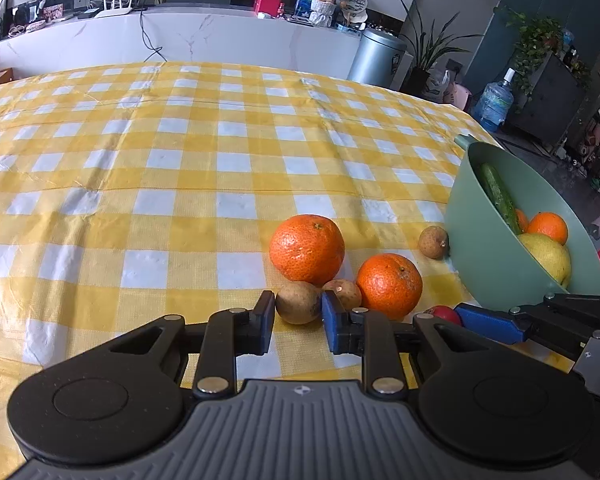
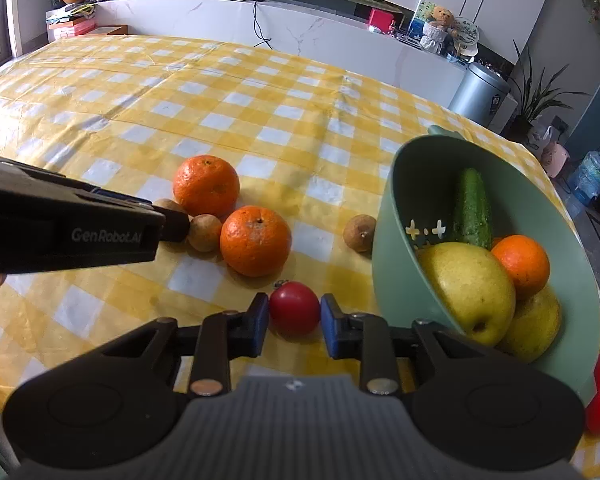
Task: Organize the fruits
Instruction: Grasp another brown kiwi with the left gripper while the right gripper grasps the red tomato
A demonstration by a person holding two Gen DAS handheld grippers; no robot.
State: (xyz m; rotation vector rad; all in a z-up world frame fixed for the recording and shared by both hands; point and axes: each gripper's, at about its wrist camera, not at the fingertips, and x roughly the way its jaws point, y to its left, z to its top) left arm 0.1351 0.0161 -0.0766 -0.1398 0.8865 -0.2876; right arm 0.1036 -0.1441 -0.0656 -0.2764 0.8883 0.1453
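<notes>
Two grippers work over a yellow-checked tablecloth [image 1: 180,152]. Biggest of the things is the green bowl [image 2: 396,216] at the table's right side, tipped so its mouth faces left; inside, a cucumber [image 2: 471,208] leans with its long axis running up the wall, above two yellow pears [image 2: 466,284] and a small orange [image 2: 524,262]. On the cloth left of the bowl sit two loose oranges [image 1: 307,249], stem ends up, the nearer one [image 1: 389,285] just beside the first. Next in size, the left gripper [image 1: 298,312] points steeply down and away, its pads pressed on either side of a round brown longan [image 1: 298,302]; a second longan [image 1: 342,293] touches it, and a third [image 1: 433,242] lies by the bowl's foot. Smallest, a red cherry tomato [image 2: 294,307], stalk pointing away, is clamped between the pads of the right gripper [image 2: 294,316], angled down likewise, just left of the bowl.
</notes>
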